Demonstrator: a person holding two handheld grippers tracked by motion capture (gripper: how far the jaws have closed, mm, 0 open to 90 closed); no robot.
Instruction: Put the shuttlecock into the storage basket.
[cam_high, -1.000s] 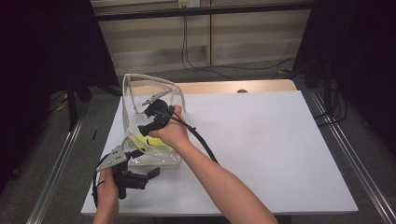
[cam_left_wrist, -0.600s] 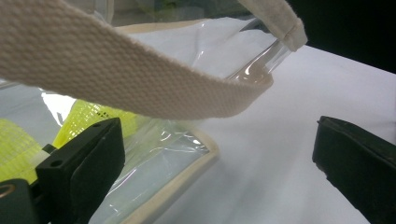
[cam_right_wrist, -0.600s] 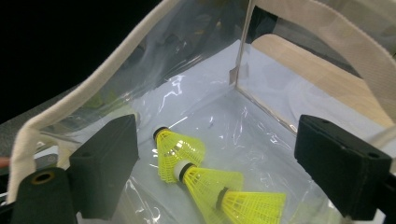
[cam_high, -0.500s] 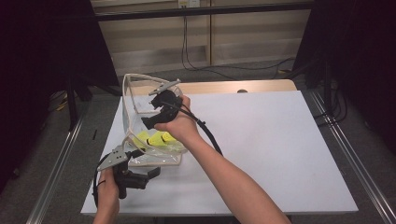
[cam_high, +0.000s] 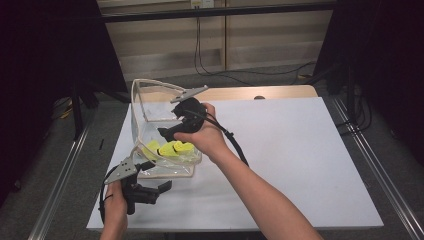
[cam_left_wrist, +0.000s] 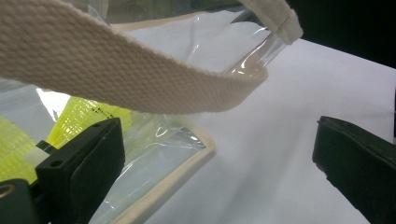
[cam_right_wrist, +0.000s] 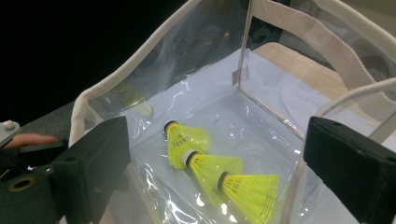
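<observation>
Lying nested in a row on the floor of the clear plastic tote bag (cam_high: 150, 120) are three yellow plastic shuttlecocks (cam_right_wrist: 215, 172), cork ends pointing toward the bag's far corner, skirts toward the near wall. Right above them hangs the right gripper (cam_high: 172, 131), at the bag's open mouth, its jaws just opened wide with nothing between them, so the shuttlecocks sit free, straight below and ahead of it. Down at the near corner, the left gripper (cam_high: 150, 191) rests on the white table (cam_high: 310, 150), jaws spread apart, empty, beside the bag's cream woven strap (cam_left_wrist: 140, 84). Right hand is nearer, by my reckoning.
</observation>
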